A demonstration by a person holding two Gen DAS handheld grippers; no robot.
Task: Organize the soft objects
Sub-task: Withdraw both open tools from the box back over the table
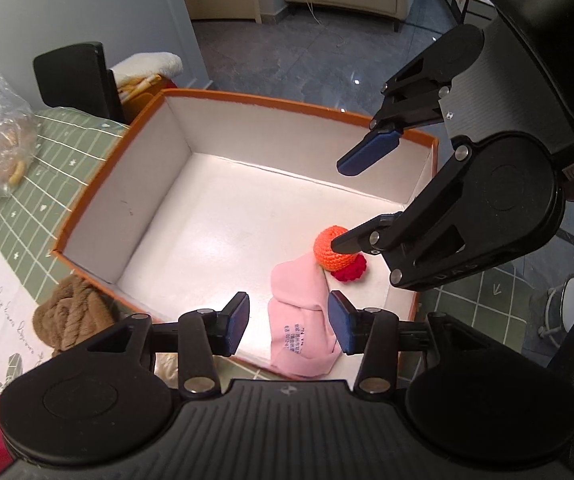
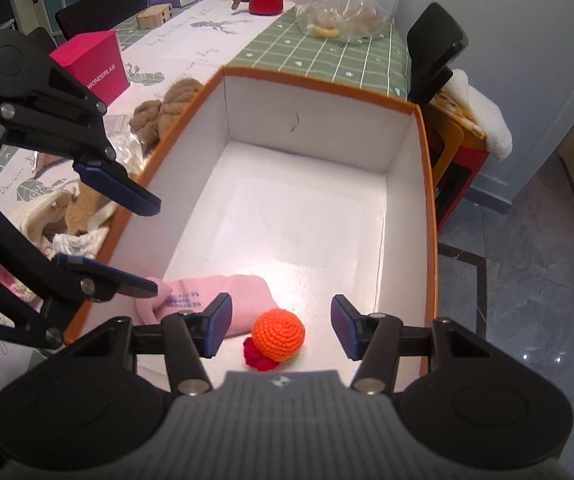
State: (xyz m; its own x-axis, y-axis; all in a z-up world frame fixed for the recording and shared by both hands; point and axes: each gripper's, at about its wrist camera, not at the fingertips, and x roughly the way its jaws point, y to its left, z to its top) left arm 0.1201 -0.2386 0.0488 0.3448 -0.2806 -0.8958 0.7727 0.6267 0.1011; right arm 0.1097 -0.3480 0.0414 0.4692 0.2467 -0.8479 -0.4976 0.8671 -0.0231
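- While you work over a surface (image 2: 339, 60) under a green checked cloth, grey marble floor (image 2: 527, 280) lies beyond it.
- An orange-rimmed cardboard box (image 2: 431, 208), white inside, holds a folded pink sock (image 2: 243, 300) touching a crocheted orange ball (image 2: 279, 334).
- Your left hand-held gripper (image 1: 289, 322) hangs released above the sock.
- Your right hand-held gripper (image 2: 281, 326) hangs released above the ball.
- A brown rope knot (image 1: 71, 316) lies outside.

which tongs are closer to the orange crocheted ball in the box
Right. The right tongs hang open directly above the orange crocheted ball; the left tongs hang open over the pink folded cloth beside it.
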